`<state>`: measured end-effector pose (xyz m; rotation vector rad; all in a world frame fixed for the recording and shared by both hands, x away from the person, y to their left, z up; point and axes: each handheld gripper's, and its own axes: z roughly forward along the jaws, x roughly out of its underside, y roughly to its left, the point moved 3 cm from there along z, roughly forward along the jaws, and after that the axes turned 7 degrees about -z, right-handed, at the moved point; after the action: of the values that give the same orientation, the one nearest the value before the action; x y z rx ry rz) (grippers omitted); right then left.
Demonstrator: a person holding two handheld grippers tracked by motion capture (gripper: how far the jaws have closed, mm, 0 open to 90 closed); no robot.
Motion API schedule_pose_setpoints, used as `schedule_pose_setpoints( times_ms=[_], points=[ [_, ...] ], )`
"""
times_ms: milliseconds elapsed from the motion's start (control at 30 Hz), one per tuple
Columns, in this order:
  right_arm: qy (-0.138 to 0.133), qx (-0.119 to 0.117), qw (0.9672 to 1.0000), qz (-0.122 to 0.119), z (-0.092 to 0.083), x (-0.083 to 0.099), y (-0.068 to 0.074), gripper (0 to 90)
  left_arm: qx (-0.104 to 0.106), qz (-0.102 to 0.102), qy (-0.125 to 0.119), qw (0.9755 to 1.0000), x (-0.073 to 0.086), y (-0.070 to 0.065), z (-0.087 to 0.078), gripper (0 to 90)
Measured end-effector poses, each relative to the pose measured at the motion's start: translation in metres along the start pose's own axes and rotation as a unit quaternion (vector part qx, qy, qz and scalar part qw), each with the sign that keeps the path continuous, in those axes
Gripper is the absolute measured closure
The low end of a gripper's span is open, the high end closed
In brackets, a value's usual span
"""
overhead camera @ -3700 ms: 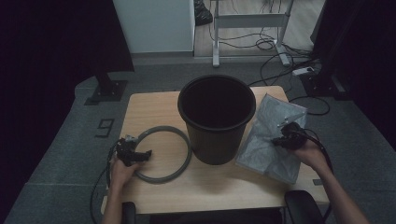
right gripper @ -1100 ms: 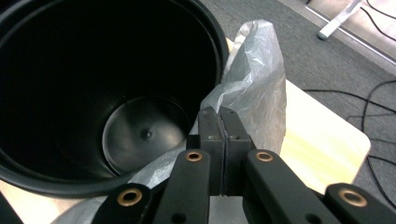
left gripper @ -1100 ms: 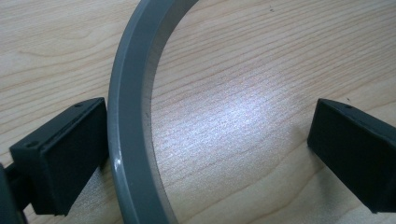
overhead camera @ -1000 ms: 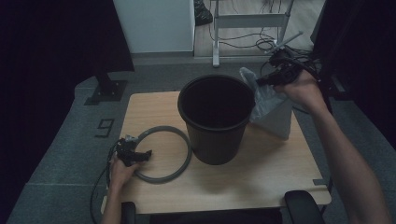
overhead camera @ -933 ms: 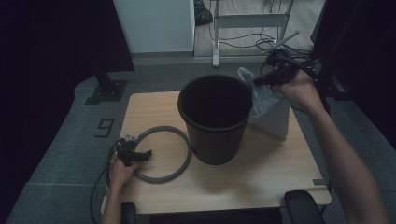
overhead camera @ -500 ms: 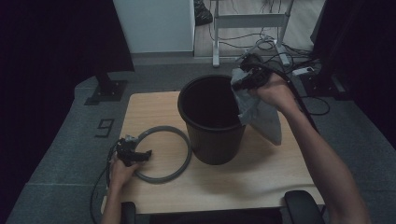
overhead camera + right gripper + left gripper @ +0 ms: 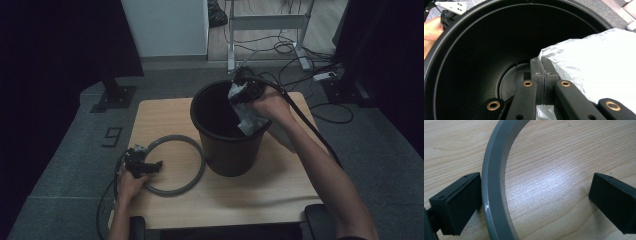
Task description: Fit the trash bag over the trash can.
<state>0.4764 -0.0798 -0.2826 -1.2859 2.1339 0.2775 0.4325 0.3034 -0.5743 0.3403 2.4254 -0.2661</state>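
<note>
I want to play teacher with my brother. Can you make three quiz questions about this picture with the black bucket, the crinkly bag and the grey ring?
1. True or false: the right gripper is pinching the silvery bag over the mouth of the black bucket.
2. Where does the grey ring lie?
A. Flat on the wooden table
B. Inside the bucket
C. On the floor
3. Fill in: the left gripper has its jaws ____, with the ring's rim between them.

Key: 1 true. 2 A. 3 open.
</note>
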Motion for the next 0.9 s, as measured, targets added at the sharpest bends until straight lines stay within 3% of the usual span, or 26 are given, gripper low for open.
schedule_pose_setpoints(
  times_ms=[200,300,433,567,733,900],
  points=[
    [-0.004,-0.005,0.9999,-0.012,0.019,-0.013,0.009,88.5,0.0,0.0,0.0,1.0,0.0,0.0,0.0,0.0],
    [-0.007,-0.02,0.9996,-0.016,0.03,-0.018,0.017,88.3,0.0,-0.001,-0.001,1.0,0.0,0.0,0.0,0.0],
    [0.012,-0.039,0.9988,-0.028,0.05,-0.017,0.028,88.0,0.0,0.0,0.0,1.0,0.0,0.0,0.0,0.0],
    [0.028,-0.044,0.998,-0.034,0.058,-0.015,0.03,85.8,0.0,0.0,0.0,1.0,0.0,0.0,0.0,0.0],
    [0.017,-0.049,0.9983,-0.026,0.048,-0.018,0.027,67.1,0.0,-0.001,-0.001,1.0,0.0,0.0,0.0,0.0],
    [0.004,-0.027,0.9995,-0.015,0.035,-0.019,0.018,48.7,0.0,0.0,0.0,1.0,0.0,0.0,0.0,0.0]
  ],
)
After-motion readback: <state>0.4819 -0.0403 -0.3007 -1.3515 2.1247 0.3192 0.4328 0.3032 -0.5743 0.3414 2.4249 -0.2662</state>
